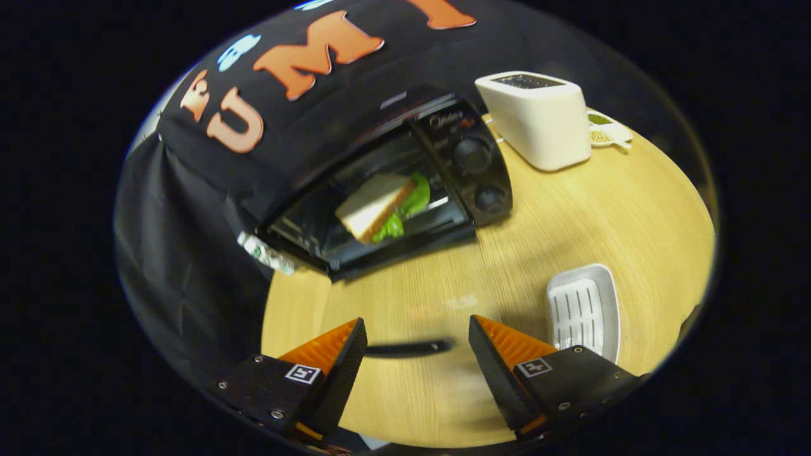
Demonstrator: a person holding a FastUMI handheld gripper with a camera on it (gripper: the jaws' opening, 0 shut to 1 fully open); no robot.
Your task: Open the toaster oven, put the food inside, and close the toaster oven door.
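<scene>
A: Gripper [415, 354] over the near part of the wooden table [602, 209], fingers spread wide apart, nothing held between them.
B: Confirmed. Only bare tabletop in the gap, plus a thin dark bar [408, 347] running across between the two fingers. Cannot tell what the bar is.

A: Toaster oven [443, 152] well beyond the fingers, at the far side of the table, backed against the black cloth wall [190, 209].
B: Door [405, 250] dropped open, lying flat toward the near side. Two round knobs [472, 155] on the control panel at the oven's right.

A: Food?
B: Sandwich [374, 206] inside the oven cavity, white bread with green lettuce showing at its edges, lying tilted. Resting on the rack or on the door's inner edge, hard to say which.

A: Anything else on the table?
B: White pop-up toaster [538, 120] to the right of the oven, apart from it. Small white dish [608, 133] just behind that toaster, with something green and yellowish in it, too small to make out.
A: White ridged tray [583, 310] near the right finger, just beyond and to its right, holding nothing.
B: Small crumpled white wrapper [266, 253] at the oven's left near corner, at the table edge.
</scene>
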